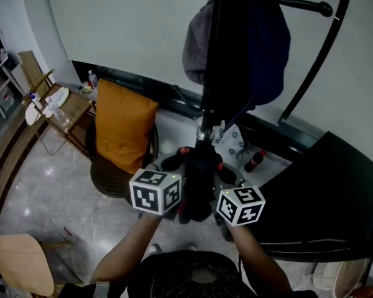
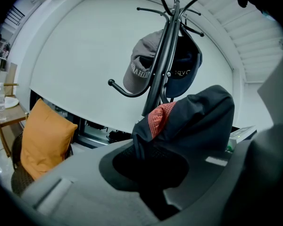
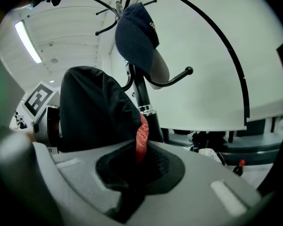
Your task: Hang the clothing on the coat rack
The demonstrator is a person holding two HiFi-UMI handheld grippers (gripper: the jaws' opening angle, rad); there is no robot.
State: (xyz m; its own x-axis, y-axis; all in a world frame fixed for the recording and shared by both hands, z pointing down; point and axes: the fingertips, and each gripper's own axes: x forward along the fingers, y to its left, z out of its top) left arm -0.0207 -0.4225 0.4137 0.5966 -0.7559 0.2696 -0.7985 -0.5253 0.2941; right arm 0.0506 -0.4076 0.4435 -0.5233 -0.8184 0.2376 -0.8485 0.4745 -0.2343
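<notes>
A black garment [image 1: 198, 182] with a red mesh lining hangs bunched between my two grippers, just in front of the coat rack's black pole [image 1: 219, 61]. My left gripper [image 1: 178, 207] is shut on one side of the cloth, and its own view shows the fabric [image 2: 198, 121] pinched in the jaws. From the other side my right gripper [image 1: 215, 208] is shut on it too, a red strip [image 3: 141, 138] showing at its jaws. On the rack hang a grey cap [image 1: 196, 45] and a navy cap [image 1: 270, 48]. A free curved hook [image 2: 120, 88] sticks out low on the rack.
An orange cushion [image 1: 121, 129] rests on a wicker chair left of the rack. A side table [image 1: 65, 110] with bottles stands further left. A black table [image 1: 323, 191] fills the right. Dark bottles [image 1: 255, 160] stand on the floor near the rack's base. A wooden seat [image 1: 22, 262] is at lower left.
</notes>
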